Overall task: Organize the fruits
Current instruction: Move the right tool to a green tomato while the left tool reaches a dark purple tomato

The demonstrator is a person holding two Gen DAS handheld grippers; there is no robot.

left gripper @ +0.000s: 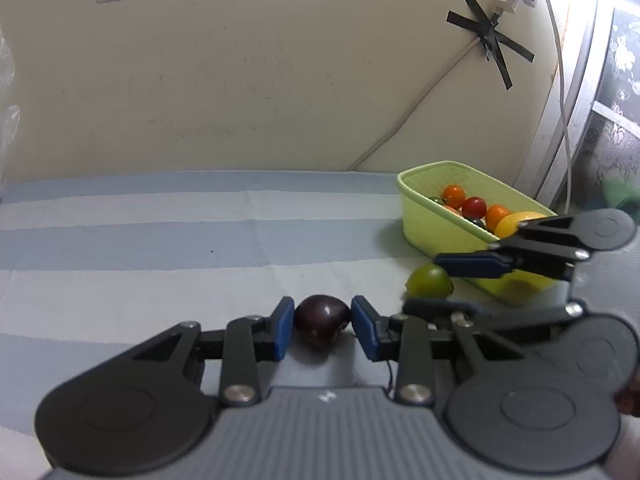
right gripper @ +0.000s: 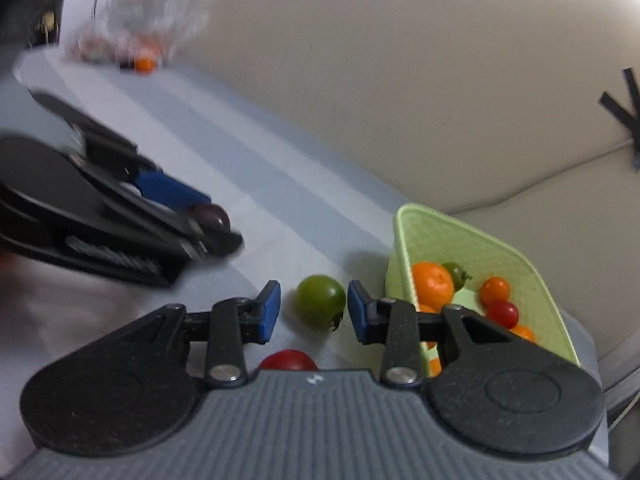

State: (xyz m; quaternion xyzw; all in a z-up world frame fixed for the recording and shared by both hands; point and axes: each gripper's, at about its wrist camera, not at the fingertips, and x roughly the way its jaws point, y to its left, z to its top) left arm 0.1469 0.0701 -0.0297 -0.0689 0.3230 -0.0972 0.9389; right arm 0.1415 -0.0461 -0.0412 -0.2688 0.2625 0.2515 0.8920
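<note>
My left gripper [left gripper: 322, 326] is shut on a dark purple tomato [left gripper: 321, 325], its blue pads touching both sides, low on the striped cloth. In the right wrist view it [right gripper: 208, 220] shows at the left with the purple tomato [right gripper: 212, 217] at its tip. My right gripper [right gripper: 314, 311] is open around a green tomato [right gripper: 320, 300] with gaps on both sides. In the left wrist view the right gripper [left gripper: 442, 284] straddles the green tomato [left gripper: 429, 281]. A light green basket [left gripper: 432, 236] holds several orange, red and yellow fruits; it also shows at the right [right gripper: 472, 248].
A red tomato [right gripper: 289, 360] lies just behind my right gripper's fingers. A clear plastic bag [right gripper: 148, 12] with an orange fruit [right gripper: 144, 65] beside it sits far left on the blue striped cloth [left gripper: 160, 248]. A wall with cables [left gripper: 420, 96] stands behind.
</note>
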